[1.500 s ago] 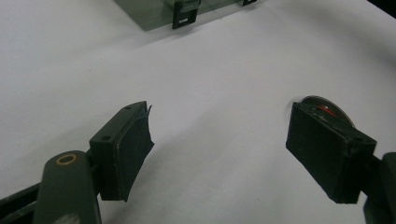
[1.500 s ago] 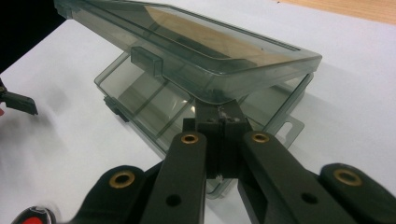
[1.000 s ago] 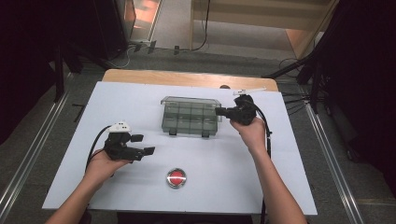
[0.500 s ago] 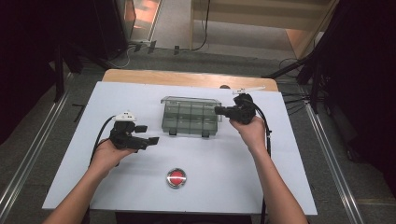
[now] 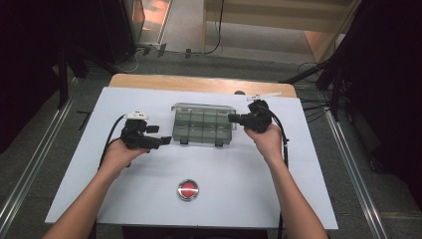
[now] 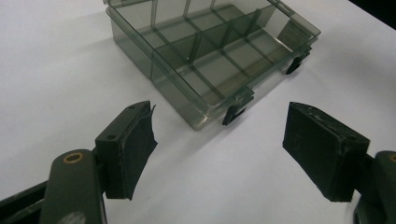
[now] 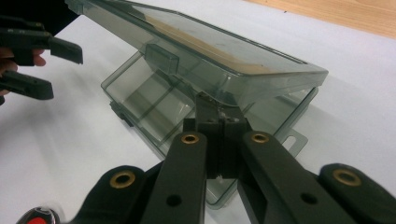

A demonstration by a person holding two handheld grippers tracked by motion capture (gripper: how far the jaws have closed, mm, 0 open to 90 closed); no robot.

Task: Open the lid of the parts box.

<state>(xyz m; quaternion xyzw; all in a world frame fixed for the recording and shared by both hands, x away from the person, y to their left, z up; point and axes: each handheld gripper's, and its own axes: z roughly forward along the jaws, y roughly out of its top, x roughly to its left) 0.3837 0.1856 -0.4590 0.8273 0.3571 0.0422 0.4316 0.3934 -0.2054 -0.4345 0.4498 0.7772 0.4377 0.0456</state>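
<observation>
Right gripper (image 7: 219,122) clamps the box (image 5: 203,124); left gripper (image 6: 219,154) stands wide open.

The right jaws are closed on the box's right end, where the lid (image 7: 205,46) stands slightly raised. The left jaws hold nothing, aimed at the box's near-left corner, just short of it. Since a second ago the left gripper has moved right toward the box; the right has kept still. The box sits mid-table, long axis left-right, latches facing near.

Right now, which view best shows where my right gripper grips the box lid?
The right gripper view: the right gripper is shut on the raised lid at its edge. The high view shows the right gripper at the box's side. The left gripper view shows the box and its compartments.
</observation>
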